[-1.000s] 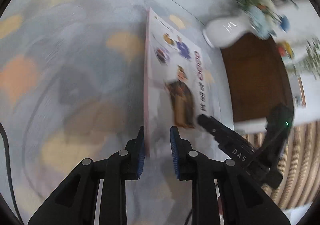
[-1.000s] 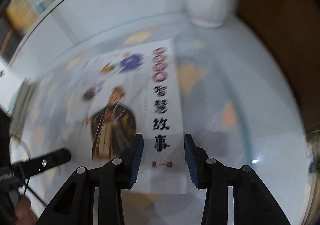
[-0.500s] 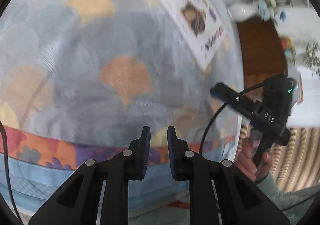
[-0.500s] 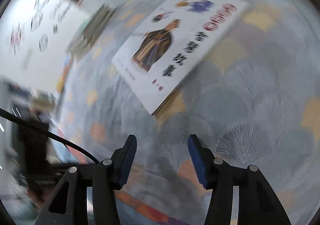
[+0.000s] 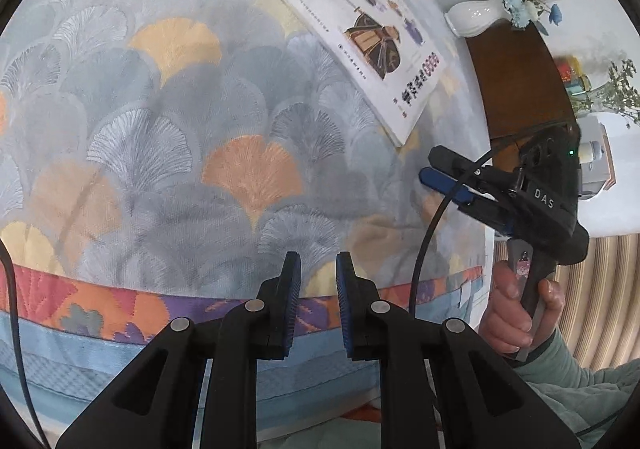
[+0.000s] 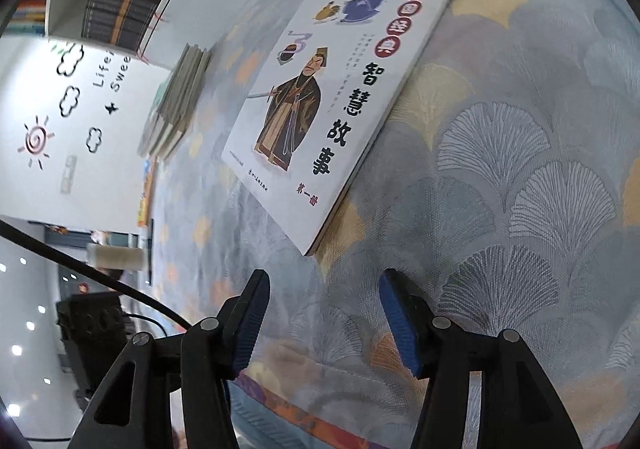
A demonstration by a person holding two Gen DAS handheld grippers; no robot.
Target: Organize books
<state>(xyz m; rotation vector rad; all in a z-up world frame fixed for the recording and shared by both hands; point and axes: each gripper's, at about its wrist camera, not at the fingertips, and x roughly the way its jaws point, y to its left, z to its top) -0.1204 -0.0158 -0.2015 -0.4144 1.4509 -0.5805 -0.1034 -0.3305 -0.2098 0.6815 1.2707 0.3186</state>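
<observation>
Presently the white book (image 6: 340,97) is seen lying flat and unheld on the patterned cloth (image 5: 160,137), well apart from a book stack (image 6: 180,101) toward the far edge. Placement appears finished; the next book is judged to need fetching. The left gripper (image 5: 318,301) is nearly closed and empty; the right gripper (image 6: 324,325) is spread and empty. Ample bare cloth is left before the near edge.
</observation>
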